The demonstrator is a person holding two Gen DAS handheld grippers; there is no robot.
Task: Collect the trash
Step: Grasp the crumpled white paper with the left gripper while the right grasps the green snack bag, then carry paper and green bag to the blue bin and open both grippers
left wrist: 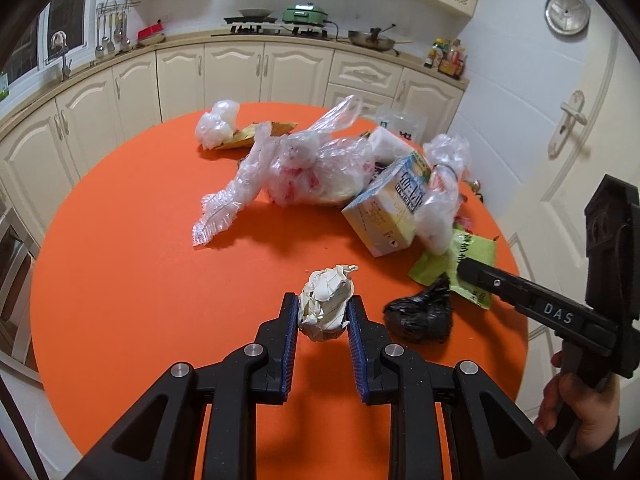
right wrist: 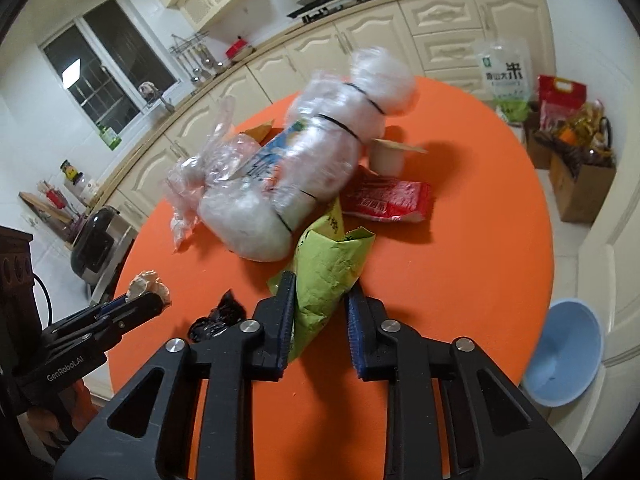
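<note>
My left gripper [left wrist: 323,307] is shut on a crumpled white paper ball [left wrist: 326,304] and holds it just above the orange round table [left wrist: 120,280]; the ball also shows in the right wrist view [right wrist: 147,283]. My right gripper [right wrist: 320,292] is open, its jaws on either side of a green wrapper [right wrist: 326,276] that lies on the table. In the left wrist view the right gripper [left wrist: 464,270] reaches over that green wrapper [left wrist: 436,266]. A crumpled black bag [left wrist: 420,316] lies between the two grippers.
A trash pile sits mid-table: clear plastic bags [left wrist: 304,168], a milk carton [left wrist: 388,208], a red wrapper [right wrist: 388,200], a white cup [right wrist: 386,156]. A blue basin [right wrist: 564,352] stands on the floor at right. Bags [right wrist: 576,148] stand on the floor behind.
</note>
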